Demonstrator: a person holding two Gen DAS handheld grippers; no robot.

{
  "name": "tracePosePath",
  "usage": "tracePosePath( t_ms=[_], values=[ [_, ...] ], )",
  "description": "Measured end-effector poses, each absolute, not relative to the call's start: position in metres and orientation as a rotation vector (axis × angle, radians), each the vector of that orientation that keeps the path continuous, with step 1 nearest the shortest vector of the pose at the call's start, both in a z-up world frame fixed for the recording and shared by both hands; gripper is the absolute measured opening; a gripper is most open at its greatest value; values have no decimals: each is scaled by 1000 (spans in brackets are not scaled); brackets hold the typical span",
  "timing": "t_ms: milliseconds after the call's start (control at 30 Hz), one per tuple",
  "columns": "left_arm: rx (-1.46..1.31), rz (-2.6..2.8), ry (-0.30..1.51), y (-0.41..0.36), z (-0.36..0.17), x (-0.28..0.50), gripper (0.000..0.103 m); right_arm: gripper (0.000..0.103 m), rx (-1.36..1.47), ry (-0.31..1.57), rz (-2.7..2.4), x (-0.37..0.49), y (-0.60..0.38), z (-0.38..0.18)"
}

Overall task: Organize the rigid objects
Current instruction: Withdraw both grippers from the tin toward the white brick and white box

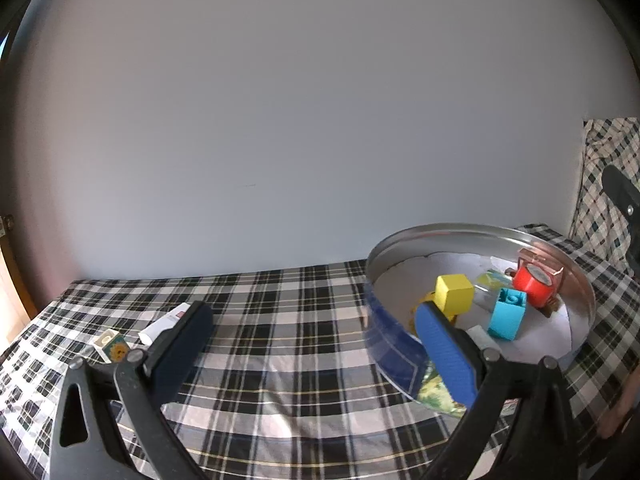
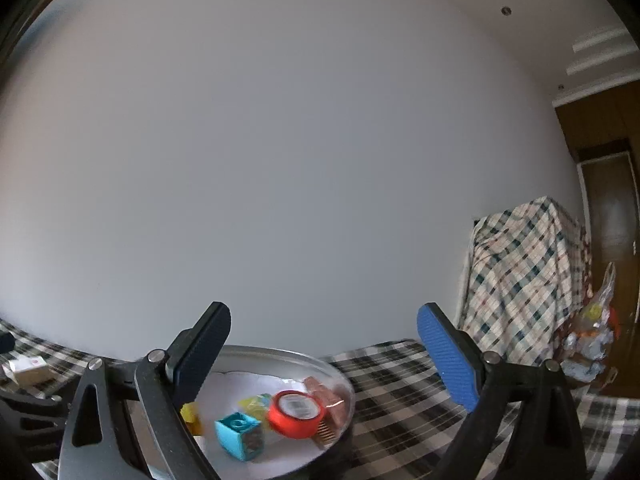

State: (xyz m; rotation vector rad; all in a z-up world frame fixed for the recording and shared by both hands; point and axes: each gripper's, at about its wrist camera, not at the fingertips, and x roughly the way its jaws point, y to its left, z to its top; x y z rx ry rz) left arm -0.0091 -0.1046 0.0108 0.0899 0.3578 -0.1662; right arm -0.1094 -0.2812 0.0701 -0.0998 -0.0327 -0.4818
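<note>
— Metal, is it, that round tin (image 1: 472, 229) on the plaid cloth (image 1: 280, 308)?

— Metal rim, blue wall, white lining. From my left hand-held gripper (image 1: 316, 342) I look into it: a yellow cube (image 1: 454, 293), a turquoise block (image 1: 507, 318) standing on end, a red tape roll (image 1: 532, 286) leaning on a brown piece at the far side. My left gripper's fingers stand wide apart and hold nothing; the right-hand blue pad (image 1: 446, 354) sits in front of the tin's near wall.

— And outside the tin?

— Only the left view shows that well: a small white block with a sun picture (image 1: 112, 347) and a white tube (image 1: 164, 322), both on the surface just behind my dark pad, well apart from the tin.

— What does the right view add?

— My right hand-held gripper (image 2: 324, 362) is likewise spread and empty, above the tin (image 2: 280, 354). The same tape roll (image 2: 295, 408) and turquoise block (image 2: 239, 434) show from the other side, blurred. It also shows a piece of furniture draped in plaid fabric (image 2: 528, 264), a wooden door (image 2: 612, 224) and a crumpled bag (image 2: 592, 332), and at the far left a small white box (image 2: 28, 370).
</note>
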Motion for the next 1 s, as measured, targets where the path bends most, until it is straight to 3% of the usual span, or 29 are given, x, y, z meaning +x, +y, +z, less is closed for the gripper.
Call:
tracePosePath(
  t_ms=[1000],
  values=[
    [61, -28, 434, -1, -3, 30, 102, 96, 14, 127, -238, -45, -178, 48]
  ],
)
